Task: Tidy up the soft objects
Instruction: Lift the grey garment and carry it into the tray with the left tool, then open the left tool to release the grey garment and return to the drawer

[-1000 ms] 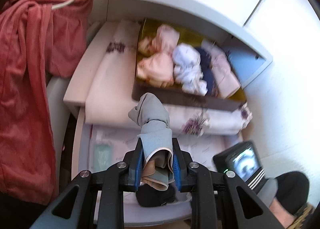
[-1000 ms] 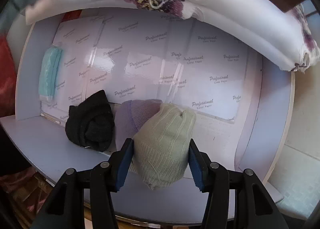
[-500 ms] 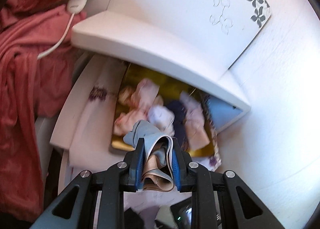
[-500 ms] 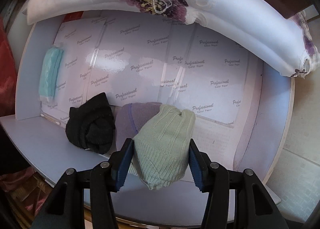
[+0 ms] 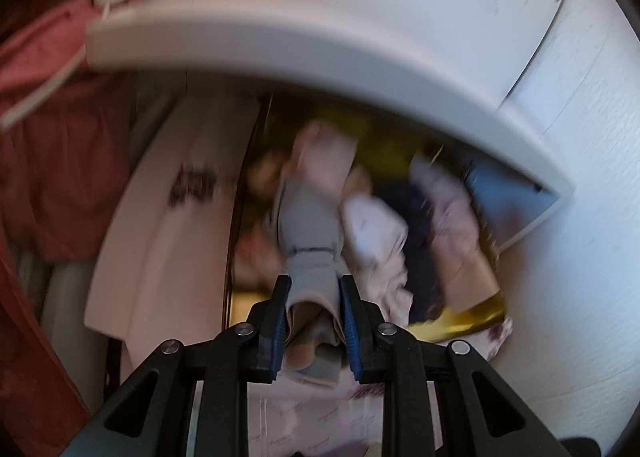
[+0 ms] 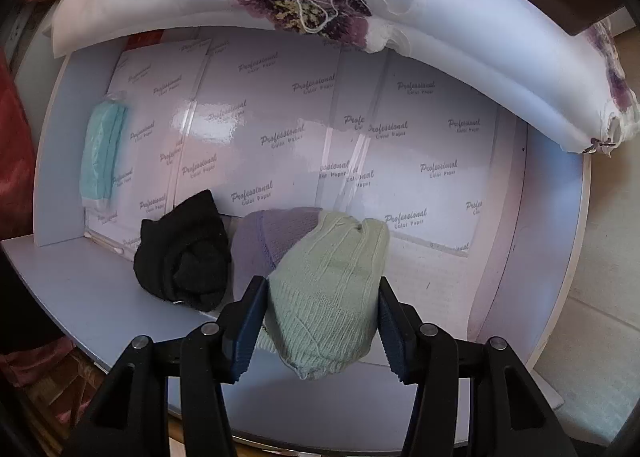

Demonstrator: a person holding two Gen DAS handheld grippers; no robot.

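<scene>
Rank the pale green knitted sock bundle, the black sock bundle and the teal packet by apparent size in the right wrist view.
1. Pale green knitted sock bundle, though it is nearest the camera.
2. Black sock bundle.
3. Teal packet, close to the black one, so unsure.

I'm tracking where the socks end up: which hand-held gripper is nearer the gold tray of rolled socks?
Left. The left hand-held gripper, clamping a grey sock, is right over the gold tray. The right hand-held gripper holds a green sock at the lower shelf.

Right gripper (image 6: 322, 321) clamps pale green knit roll (image 6: 330, 297) — black sock bundle (image 6: 182, 253) just left, on shelf (image 6: 80, 297).
</scene>
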